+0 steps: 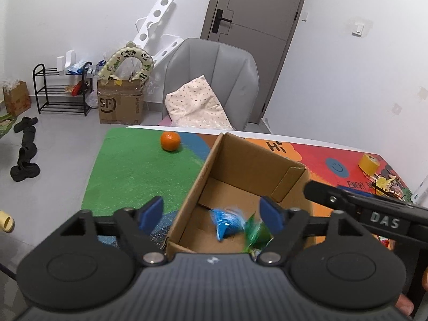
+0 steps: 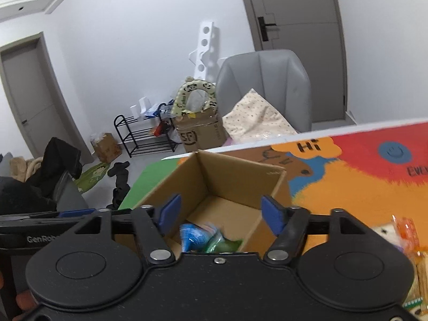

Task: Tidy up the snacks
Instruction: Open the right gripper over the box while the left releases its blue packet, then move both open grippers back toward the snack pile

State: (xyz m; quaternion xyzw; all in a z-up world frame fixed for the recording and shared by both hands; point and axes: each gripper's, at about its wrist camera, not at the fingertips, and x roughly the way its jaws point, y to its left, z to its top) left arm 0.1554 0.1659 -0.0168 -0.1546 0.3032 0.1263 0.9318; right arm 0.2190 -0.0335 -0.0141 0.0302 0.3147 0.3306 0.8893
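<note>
On the colourful mat (image 1: 128, 171), two snack packets lie inside the cardboard box (image 1: 240, 160).

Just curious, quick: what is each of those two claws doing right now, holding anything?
Left gripper: open, holding nothing, above the cardboard box.
Right gripper: open, holding nothing, above the same box.
</note>
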